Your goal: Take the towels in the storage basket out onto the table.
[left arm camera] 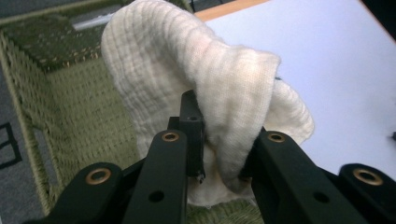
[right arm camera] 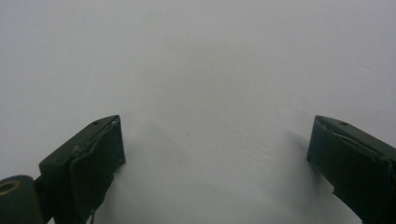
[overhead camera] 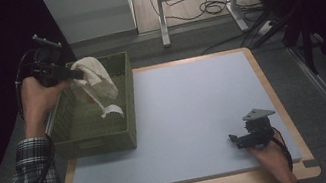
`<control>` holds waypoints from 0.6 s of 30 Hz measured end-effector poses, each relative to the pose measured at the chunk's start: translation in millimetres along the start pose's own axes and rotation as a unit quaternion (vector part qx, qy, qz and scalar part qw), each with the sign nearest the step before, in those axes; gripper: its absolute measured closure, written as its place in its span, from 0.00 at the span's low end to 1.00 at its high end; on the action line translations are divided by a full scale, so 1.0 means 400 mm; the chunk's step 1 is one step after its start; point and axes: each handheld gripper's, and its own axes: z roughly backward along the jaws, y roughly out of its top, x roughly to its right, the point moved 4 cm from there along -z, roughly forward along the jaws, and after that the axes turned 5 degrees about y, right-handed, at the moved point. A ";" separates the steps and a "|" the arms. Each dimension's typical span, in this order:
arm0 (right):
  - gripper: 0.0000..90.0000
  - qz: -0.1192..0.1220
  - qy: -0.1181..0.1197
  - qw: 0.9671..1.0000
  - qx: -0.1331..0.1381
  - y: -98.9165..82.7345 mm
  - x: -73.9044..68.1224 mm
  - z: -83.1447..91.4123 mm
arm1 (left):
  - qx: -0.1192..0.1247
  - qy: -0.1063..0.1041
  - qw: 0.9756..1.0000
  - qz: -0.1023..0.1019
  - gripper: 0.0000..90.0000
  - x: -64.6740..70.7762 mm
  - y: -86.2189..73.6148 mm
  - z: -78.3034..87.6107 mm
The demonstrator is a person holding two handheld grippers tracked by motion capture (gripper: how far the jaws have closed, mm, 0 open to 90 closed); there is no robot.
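So the left gripper [overhead camera: 78, 75] had its jaws clamped on the cream cloth [overhead camera: 96, 81], dangling it over the green basket [overhead camera: 100, 135], probably headed for the mat beside it, while the right gripper [overhead camera: 234, 141], well off from the basket, sat with jaws spread and empty.

The left tongs [overhead camera: 78, 75] hold a cream cloth [overhead camera: 97, 82] above the green woven basket [overhead camera: 101, 133], which sits at the bench's [overhead camera: 190, 112] left edge. The cloth hangs down into the basket. The right tongs [overhead camera: 234, 140] rest on the bench near its front right corner, well apart from the basket.
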 end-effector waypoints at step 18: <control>0.04 -0.001 0.000 1.000 0.000 0.000 0.000 0.000 | 0.017 -0.051 0.997 -0.052 0.87 0.163 0.089 -0.015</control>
